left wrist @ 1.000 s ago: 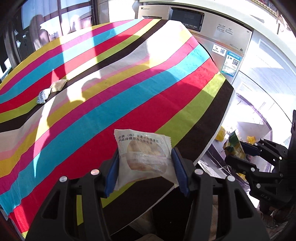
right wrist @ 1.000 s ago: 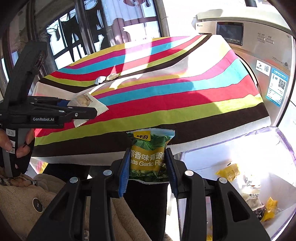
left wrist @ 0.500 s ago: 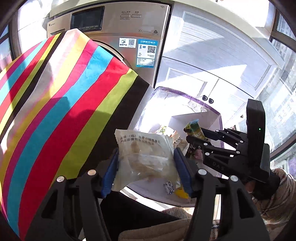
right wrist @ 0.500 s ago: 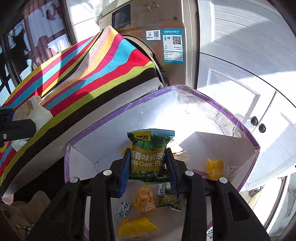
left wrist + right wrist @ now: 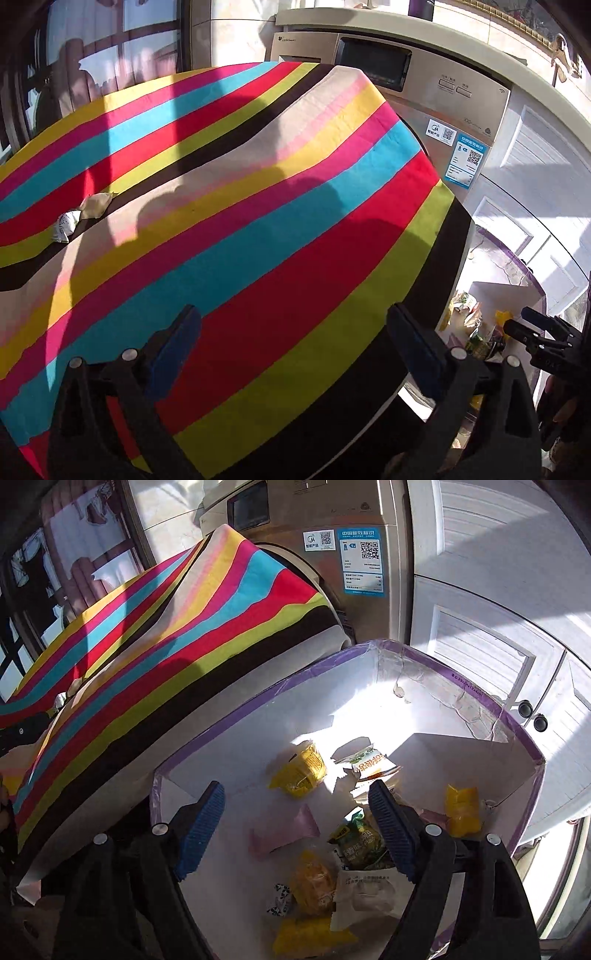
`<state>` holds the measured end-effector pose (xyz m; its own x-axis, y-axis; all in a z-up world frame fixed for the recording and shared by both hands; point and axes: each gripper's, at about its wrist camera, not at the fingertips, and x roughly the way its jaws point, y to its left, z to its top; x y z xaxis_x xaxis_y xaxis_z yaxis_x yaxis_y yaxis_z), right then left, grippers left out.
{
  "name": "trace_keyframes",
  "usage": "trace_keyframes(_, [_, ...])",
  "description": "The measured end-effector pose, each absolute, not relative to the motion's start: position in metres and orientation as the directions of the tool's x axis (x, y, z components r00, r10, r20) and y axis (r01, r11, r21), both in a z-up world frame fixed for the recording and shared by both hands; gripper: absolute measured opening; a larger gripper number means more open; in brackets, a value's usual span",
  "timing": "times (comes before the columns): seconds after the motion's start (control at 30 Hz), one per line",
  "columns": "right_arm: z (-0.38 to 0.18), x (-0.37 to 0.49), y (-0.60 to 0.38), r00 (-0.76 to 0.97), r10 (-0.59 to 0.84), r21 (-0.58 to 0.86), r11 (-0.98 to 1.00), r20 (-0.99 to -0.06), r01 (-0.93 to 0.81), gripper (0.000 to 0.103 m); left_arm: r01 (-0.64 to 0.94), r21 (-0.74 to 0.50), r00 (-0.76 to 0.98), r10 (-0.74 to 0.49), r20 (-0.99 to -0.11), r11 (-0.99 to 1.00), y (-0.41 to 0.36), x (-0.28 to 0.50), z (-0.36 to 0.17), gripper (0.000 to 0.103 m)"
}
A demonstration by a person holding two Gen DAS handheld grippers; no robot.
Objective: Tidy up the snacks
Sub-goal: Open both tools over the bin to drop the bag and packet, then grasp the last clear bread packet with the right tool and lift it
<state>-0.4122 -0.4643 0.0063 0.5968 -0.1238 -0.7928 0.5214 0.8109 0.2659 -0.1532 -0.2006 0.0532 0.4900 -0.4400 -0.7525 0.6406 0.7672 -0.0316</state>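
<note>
Snacks (image 5: 354, 843) in box (image 5: 517, 716) — below open, empty right claw (image 5: 297, 832).

My white box (image 5: 424, 657) with its purple rim sits beside the striped table, open at the top. Inside lie a green garlic-pea packet (image 5: 360, 843), a pale biscuit wrapper (image 5: 369, 890) overlapping it, several yellow packets (image 5: 301, 773), and a pink one (image 5: 284, 832). On the cloth, 2 small sachets (image 5: 79, 218) lie touching, well apart from the box.
</note>
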Motion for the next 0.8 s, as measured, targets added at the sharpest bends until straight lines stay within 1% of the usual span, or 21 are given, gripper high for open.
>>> trace_keyframes(0.1, [0.006,-0.396,-0.435,0.605,-0.065,0.26,0.863,-0.794,0.433,0.078,0.444,0.02,0.599,-0.28,-0.75,0.896,-0.129,-0.101,0.051,0.101])
trace_keyframes(0.2, [0.015,-0.381,-0.408,0.627,-0.039,0.233,0.909,-0.778,0.346,0.079,0.259,0.07,0.643,-0.118,-0.757,0.963,-0.065,-0.055,0.042,0.101])
trace_keyframes(0.27, [0.023,-0.365,-0.39,0.637,-0.004,0.214,0.94,-0.771,0.265,0.082,0.167,0.088,0.641,-0.041,-0.766,0.982,-0.03,-0.028,0.034,0.101])
trace_keyframes(0.33, [0.031,-0.345,-0.37,0.638,0.019,0.184,0.964,-0.77,0.194,0.082,0.108,0.101,0.641,0.009,-0.768,0.989,-0.005,-0.006,0.024,0.101])
trace_keyframes(0.4, [0.041,-0.321,-0.349,0.631,0.055,0.168,0.978,-0.774,0.121,0.082,0.08,0.07,0.613,0.006,-0.79,0.994,0.013,0.01,0.014,0.101])
trace_keyframes(0.47, [0.05,-0.294,-0.324,0.628,0.084,0.143,0.989,-0.774,0.044,0.085,0.076,-0.051,0.559,-0.085,-0.825,0.996,0.026,0.025,0.01,0.101])
trace_keyframes(0.53, [0.058,-0.265,-0.299,0.628,0.11,0.113,0.993,-0.77,-0.036,0.086,0.064,-0.101,0.577,-0.119,-0.808,0.993,0.034,0.029,0.013,0.101])
trace_keyframes(0.67, [0.066,-0.2,-0.258,0.629,0.162,0.117,0.987,-0.76,-0.112,0.087,0.085,-0.097,0.576,-0.128,-0.808,0.992,0.032,0.029,0.011,0.101])
trace_keyframes(0.8, [0.056,-0.131,-0.229,0.601,0.179,0.122,0.983,-0.779,-0.135,0.087,0.094,-0.049,0.568,-0.094,-0.818,0.994,0.021,0.023,0.01,0.101])
